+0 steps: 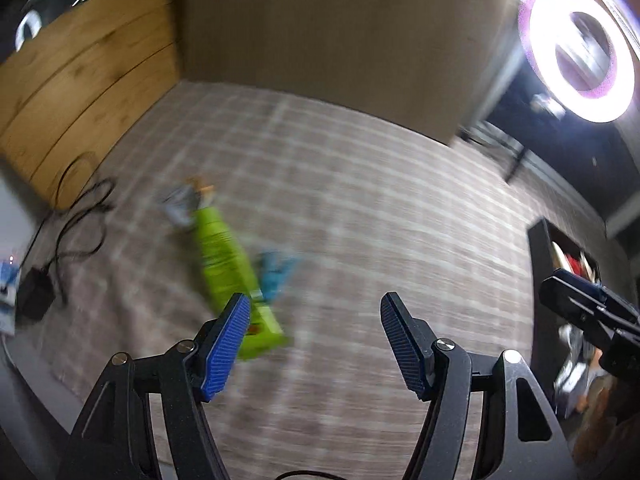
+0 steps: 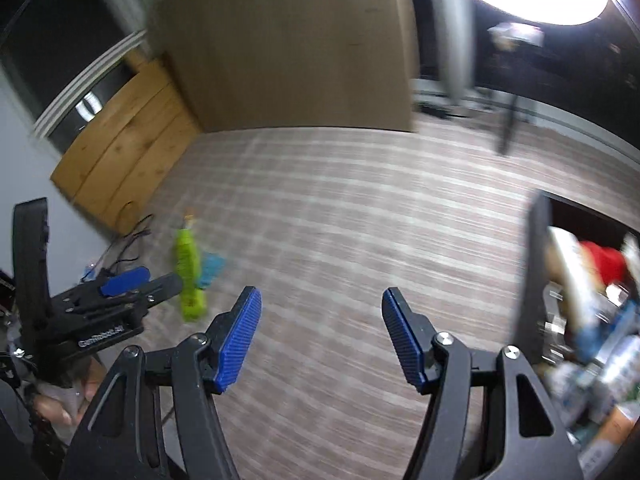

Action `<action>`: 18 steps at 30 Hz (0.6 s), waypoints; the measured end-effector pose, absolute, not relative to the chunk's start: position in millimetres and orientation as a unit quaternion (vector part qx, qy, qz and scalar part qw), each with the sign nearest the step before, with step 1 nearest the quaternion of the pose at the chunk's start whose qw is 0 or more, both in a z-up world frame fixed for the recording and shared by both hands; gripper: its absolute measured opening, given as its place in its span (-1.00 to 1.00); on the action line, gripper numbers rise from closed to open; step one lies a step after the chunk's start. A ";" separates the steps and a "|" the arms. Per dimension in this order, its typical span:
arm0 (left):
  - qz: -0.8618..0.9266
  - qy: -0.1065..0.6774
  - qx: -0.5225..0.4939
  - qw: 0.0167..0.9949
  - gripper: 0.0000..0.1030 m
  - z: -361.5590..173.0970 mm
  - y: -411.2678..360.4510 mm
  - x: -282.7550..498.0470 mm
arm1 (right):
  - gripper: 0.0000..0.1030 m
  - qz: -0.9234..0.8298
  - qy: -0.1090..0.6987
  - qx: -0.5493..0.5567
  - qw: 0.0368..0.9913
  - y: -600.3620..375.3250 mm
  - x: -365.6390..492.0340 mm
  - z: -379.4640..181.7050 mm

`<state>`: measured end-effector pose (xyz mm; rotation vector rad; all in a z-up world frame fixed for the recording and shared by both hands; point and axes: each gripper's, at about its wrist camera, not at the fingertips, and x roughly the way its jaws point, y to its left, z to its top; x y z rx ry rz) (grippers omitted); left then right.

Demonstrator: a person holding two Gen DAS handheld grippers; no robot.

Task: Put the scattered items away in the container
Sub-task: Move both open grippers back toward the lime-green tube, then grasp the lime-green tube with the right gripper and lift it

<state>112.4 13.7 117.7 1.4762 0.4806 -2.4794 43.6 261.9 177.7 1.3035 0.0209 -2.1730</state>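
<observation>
Clearly nearer, the empty, open left tongs (image 1: 316,344) face the green bottle (image 1: 226,268) lengthwise on the carpet (image 1: 380,220); right tongs (image 2: 322,338) gape empty.

A: What colour was the carpet (image 1: 360,208)?

B: Greyish brown, crossed by a pale plaid grid. The long packet (image 1: 224,268) on it was lime green, with a smaller turquoise item (image 1: 276,272) beside it.

A: And the grippers?

B: Both black-framed. The left gripper (image 1: 316,344) had ribbed blue pads (image 1: 226,344), and so did the right gripper (image 2: 320,336).

A: The container (image 2: 534,280)?

B: Black walls, with something red (image 2: 604,264) among blue and white things inside.

A: Anything else?

B: A honey-coloured wooden panel (image 1: 80,76) with visible grain, a plain tan board (image 1: 340,32), black cables (image 1: 80,216), and a white ring light (image 1: 580,48) edged in violet.
</observation>
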 end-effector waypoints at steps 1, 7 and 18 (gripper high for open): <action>-0.839 0.176 0.502 0.116 0.26 113.4 0.4 116.1 | 0.20 -0.815 0.013 0.490 0.309 246.3 44.9 175.4; -0.823 0.216 0.505 0.146 0.13 88.2 -53.2 128.7 | 0.17 -0.782 0.051 0.510 0.356 160.6 41.1 151.6; -0.803 0.263 0.520 0.130 -0.10 39.7 -83.4 115.5 | -0.11 -0.705 0.079 0.565 0.422 47.0 17.1 102.3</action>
